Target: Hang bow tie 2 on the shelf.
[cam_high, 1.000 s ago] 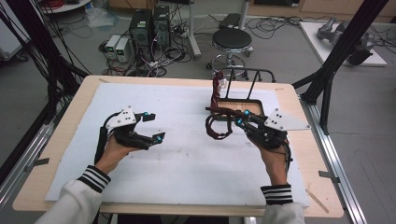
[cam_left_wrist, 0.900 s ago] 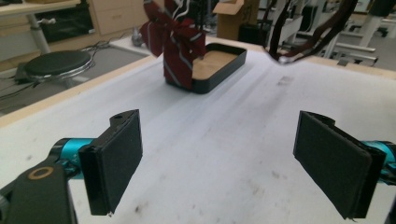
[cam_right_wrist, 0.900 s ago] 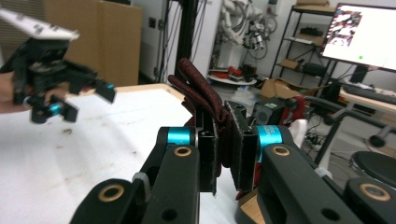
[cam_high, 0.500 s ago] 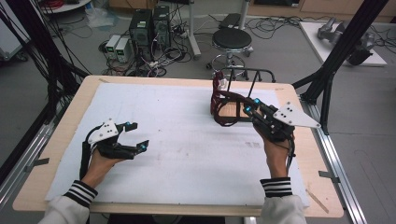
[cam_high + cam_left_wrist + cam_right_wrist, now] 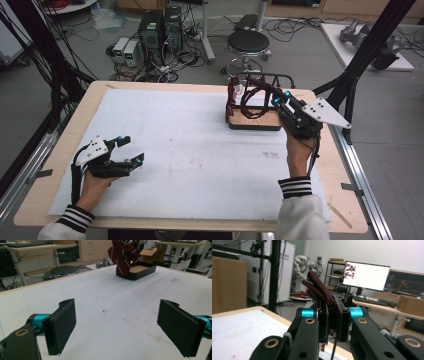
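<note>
High view gives me the whole layout: the table [image 5: 60, 150] is covered by a white sheet [image 5: 190, 150], with my left hand-held gripper [image 5: 127, 150] resting low at the near left corner and my right hand-held gripper [image 5: 280, 102] raised over the far right part. Under the right one sits a black tray [image 5: 255, 122] with a wooden floor, and dark red straps [image 5: 245, 100] loop up from it toward the right jaws. A black wire rack [image 5: 265, 77] stands just behind the tray.

From the left gripper view I get what the overhead misses: its two black pads [image 5: 61, 327] stand wide apart with nothing but bare white sheet between them. Farther off in that view the tray [image 5: 140, 271] shows with a dark red, white-striped bundle of cloth [image 5: 123, 252] rising above its near end.

The right gripper view shows the grip itself. The jaws are nearly closed, pinching a dark red woven strap [image 5: 322, 293] between them; its end sticks up above the jaws, folded and with a fine speckled weave. Behind it I see a lit monitor [image 5: 365, 275], out of reach of the overhead.
</note>
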`<action>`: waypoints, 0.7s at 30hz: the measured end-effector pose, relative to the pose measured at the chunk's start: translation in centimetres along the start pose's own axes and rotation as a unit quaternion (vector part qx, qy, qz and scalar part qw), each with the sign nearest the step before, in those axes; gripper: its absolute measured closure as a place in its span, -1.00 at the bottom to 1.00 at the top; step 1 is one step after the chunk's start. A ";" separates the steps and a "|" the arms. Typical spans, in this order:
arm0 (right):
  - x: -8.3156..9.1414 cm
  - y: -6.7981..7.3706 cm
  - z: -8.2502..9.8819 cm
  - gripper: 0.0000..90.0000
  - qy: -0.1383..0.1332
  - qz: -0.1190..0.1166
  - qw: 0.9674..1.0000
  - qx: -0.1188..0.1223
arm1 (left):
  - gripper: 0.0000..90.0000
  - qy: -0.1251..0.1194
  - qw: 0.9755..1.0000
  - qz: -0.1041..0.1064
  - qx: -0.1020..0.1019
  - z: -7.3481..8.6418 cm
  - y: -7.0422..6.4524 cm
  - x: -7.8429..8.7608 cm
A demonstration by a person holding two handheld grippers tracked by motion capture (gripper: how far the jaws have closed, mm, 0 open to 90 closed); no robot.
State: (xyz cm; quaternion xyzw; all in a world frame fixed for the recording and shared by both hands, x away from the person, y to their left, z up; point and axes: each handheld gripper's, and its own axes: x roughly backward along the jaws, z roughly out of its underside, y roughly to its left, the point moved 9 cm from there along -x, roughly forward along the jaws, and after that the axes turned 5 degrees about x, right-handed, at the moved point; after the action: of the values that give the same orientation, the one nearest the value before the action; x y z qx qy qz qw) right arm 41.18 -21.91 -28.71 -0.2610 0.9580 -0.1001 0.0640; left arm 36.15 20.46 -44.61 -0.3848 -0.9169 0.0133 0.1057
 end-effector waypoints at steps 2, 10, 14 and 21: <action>-0.3 -0.5 0.0 0.86 0.001 0.012 1.000 0.003 | -0.64 -0.003 1.000 -0.002 0.000 0.0 0.1 0.4; -1.5 -2.2 0.4 0.86 0.008 0.053 0.999 0.002 | -0.64 -0.022 1.000 -0.016 0.001 -0.1 0.7 1.9; -1.9 -2.8 0.6 0.86 0.004 0.075 0.997 0.011 | -0.64 -0.027 0.999 -0.021 0.004 0.0 0.8 2.3; -2.5 -3.6 1.4 0.86 0.007 0.093 0.996 0.000 | -0.64 -0.027 0.999 -0.021 0.004 0.2 0.8 2.5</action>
State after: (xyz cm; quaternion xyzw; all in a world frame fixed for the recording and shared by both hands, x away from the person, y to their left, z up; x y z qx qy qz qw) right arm 45.34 -23.86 -29.07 -0.1703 0.9785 -0.0957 0.0663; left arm 34.98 22.81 -44.47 -0.3642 -0.9273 0.0248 0.0829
